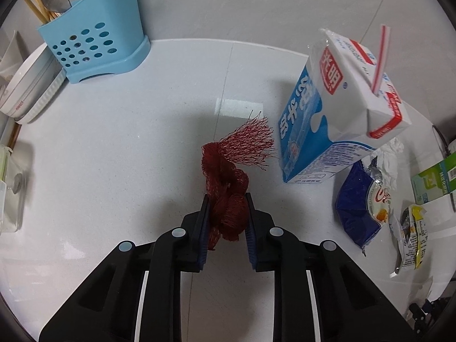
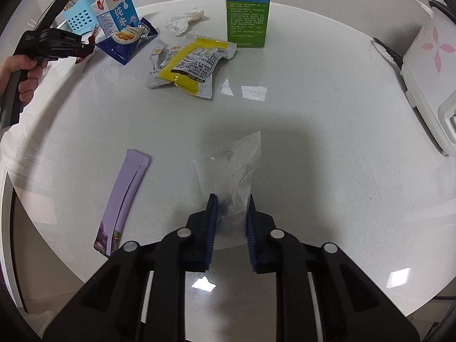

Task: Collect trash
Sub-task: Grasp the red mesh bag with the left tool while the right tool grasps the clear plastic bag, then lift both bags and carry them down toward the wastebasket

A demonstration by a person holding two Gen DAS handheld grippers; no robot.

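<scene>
My left gripper (image 1: pixel 227 199) is shut on a bunched red mesh net (image 1: pixel 230 176) and holds it above the white table (image 1: pixel 128 142); it also shows far left in the right wrist view (image 2: pixel 85 47). My right gripper (image 2: pixel 231 199) is shut on a clear plastic bag (image 2: pixel 230 168) over the table middle. Other trash lies around: a milk carton with a straw (image 1: pixel 339 108), a blue snack wrapper (image 1: pixel 359 213), a yellow and silver wrapper (image 2: pixel 188 65), a crumpled tissue (image 2: pixel 185 20), a purple sachet (image 2: pixel 125 193) and a green box (image 2: pixel 247 20).
A blue utensil holder (image 1: pixel 97 42) with chopsticks and a spoon stands at the back left, with stacked white dishes (image 1: pixel 31 85) beside it. A white appliance with a pink flower (image 2: pixel 427 71) sits at the right edge of the table.
</scene>
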